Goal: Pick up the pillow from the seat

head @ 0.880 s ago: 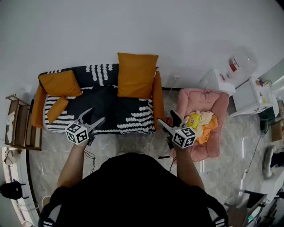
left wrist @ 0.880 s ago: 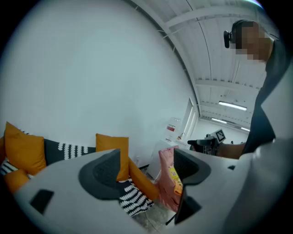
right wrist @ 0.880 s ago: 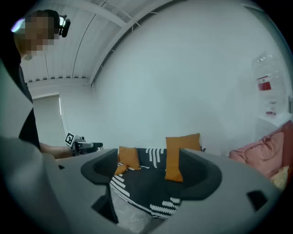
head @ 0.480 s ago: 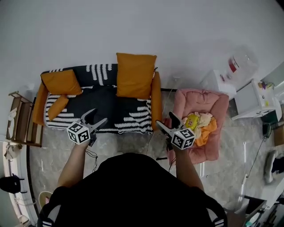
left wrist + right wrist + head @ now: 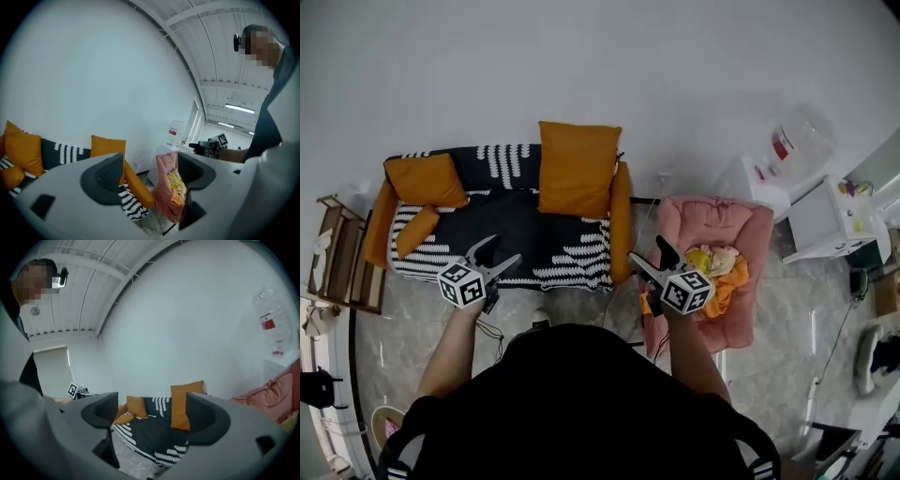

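Both claws are hanging open and empty in front of the person's chest. The left claw (image 5: 501, 251) is holding its jaws partly apart with only air between them. The right claw (image 5: 645, 251) is holding its jaws wide, also on nothing. From above, the left claw is hovering at the front edge of the sofa (image 5: 525, 225), left of the middle. The right claw is hovering just past the sofa's right arm, between it and a pink floor cushion (image 5: 712, 211) heaped with small soft things.

Three orange pillows are sitting on the sofa, and none is touching a claw. A big pillow (image 5: 578, 169) is standing upright at the right end of the seat, leaning on the backrest beside the right arm. A second pillow (image 5: 426, 178) is leaning in the left back corner. A small pillow (image 5: 416, 231) is lying at the left end of the seat, just in front of that one. The task sentence is not saying which of them is meant. The right claw's own view is looking across the seat with the big pillow lined up near its right jaw, so that one seems the likeliest target.

The approach seems to be the step in hand, with no reach begun. The next move is probably calling for stepping closer, carrying an open claw over the front edge of the seat, setting its jaws astride a pillow's edge or corner, closing on it, then lifting it clear.
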`<state>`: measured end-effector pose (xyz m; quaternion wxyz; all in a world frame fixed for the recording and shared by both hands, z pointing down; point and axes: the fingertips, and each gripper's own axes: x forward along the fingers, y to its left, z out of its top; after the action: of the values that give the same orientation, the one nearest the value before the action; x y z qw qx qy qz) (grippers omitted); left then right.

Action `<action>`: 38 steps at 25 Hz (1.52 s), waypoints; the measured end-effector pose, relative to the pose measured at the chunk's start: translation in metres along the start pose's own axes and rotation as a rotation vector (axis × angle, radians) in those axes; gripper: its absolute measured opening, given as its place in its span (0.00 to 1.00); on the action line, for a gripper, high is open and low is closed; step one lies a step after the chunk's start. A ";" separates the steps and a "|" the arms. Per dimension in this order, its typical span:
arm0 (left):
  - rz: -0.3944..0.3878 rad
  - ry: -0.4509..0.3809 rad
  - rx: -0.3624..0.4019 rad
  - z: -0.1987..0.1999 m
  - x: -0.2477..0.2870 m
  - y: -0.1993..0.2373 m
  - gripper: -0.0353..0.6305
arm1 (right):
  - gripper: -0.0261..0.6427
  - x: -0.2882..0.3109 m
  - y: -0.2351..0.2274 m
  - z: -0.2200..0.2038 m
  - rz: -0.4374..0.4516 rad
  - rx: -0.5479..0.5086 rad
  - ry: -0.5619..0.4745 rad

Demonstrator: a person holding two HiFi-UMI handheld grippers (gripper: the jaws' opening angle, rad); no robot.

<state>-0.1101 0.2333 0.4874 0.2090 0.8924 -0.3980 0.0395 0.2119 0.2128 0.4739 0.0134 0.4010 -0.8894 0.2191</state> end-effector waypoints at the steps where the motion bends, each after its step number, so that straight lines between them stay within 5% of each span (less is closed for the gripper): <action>1: -0.002 0.001 0.000 0.000 0.001 0.000 0.61 | 0.69 0.000 -0.002 0.002 -0.003 0.002 -0.005; 16: -0.016 -0.009 -0.042 0.001 0.016 0.038 0.61 | 0.70 0.033 -0.008 0.003 -0.033 0.012 0.004; 38: -0.125 0.085 -0.071 0.025 0.078 0.142 0.61 | 0.70 0.126 -0.032 0.001 -0.141 0.108 0.018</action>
<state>-0.1631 0.0843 0.5318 0.2591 0.9052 -0.3332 0.0502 0.1495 0.1047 0.5106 0.0152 0.4608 -0.8457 0.2687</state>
